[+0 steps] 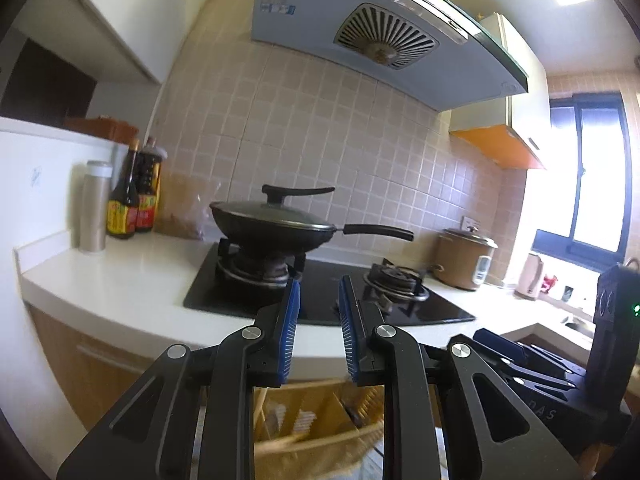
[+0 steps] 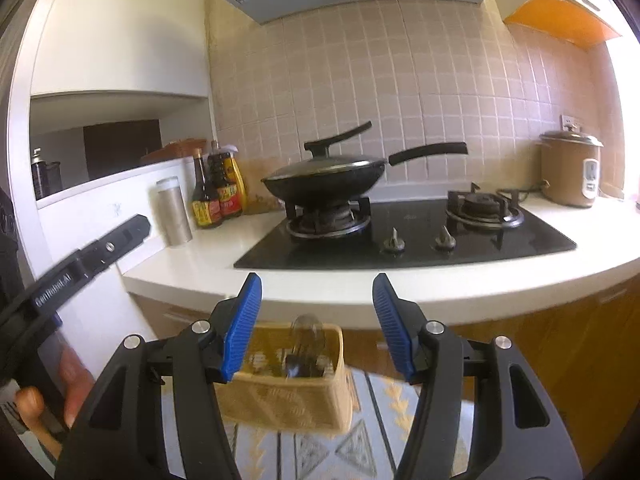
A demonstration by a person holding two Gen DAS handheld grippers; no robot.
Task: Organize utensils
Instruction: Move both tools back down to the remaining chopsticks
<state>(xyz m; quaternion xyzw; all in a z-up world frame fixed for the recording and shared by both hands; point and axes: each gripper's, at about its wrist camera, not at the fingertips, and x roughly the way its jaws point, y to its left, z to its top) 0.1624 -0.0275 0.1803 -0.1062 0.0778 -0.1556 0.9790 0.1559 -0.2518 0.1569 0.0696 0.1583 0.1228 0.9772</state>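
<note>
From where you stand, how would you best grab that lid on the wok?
By the lid's long black handle, which rises off the lid's centre and slants up to the right. Come from above with the right gripper, fingers either side of the bar; the dome offers no grip.

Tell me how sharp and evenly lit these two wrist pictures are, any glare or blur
Left wrist view: the window is blown out, washing the countertop nearby; the wok is sharp, while the basket below is motion-blurred. Right wrist view: lighting is more even, the stove is crisp, the basket is soft; fisheye bends the counter edge in both.
</note>
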